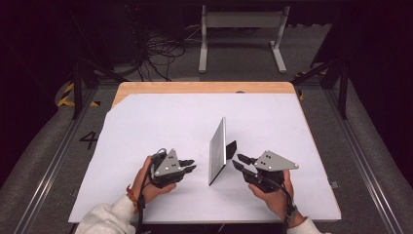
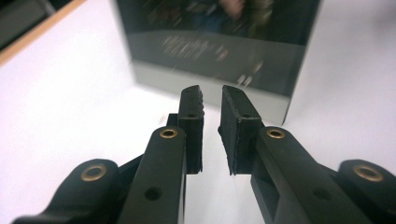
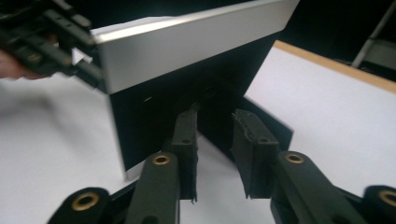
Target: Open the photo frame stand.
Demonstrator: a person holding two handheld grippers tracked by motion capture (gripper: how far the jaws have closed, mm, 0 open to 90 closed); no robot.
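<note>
Picture frame (image 1: 217, 152) standing mid-tabletop (image 1: 146, 126) on its rear stand, long edge running 12 to 6, silver border, dark glossy face. Left gripper (image 1: 189, 165) at its 9 o'clock, jaws a narrow slit, nothing between. Right gripper (image 1: 238, 161) at 3 o'clock, slightly nearer, parted, empty, facing the stand.

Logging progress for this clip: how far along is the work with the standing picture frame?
Done, by the look of it: the picture frame stands upright on the white table cover, propped by its black back stand. In hand: nothing. The left gripper and right gripper flank the frame, jaws slightly parted, with nothing between them. Left, probably: only drawing both hands away, unless the frame needs straightening.
</note>
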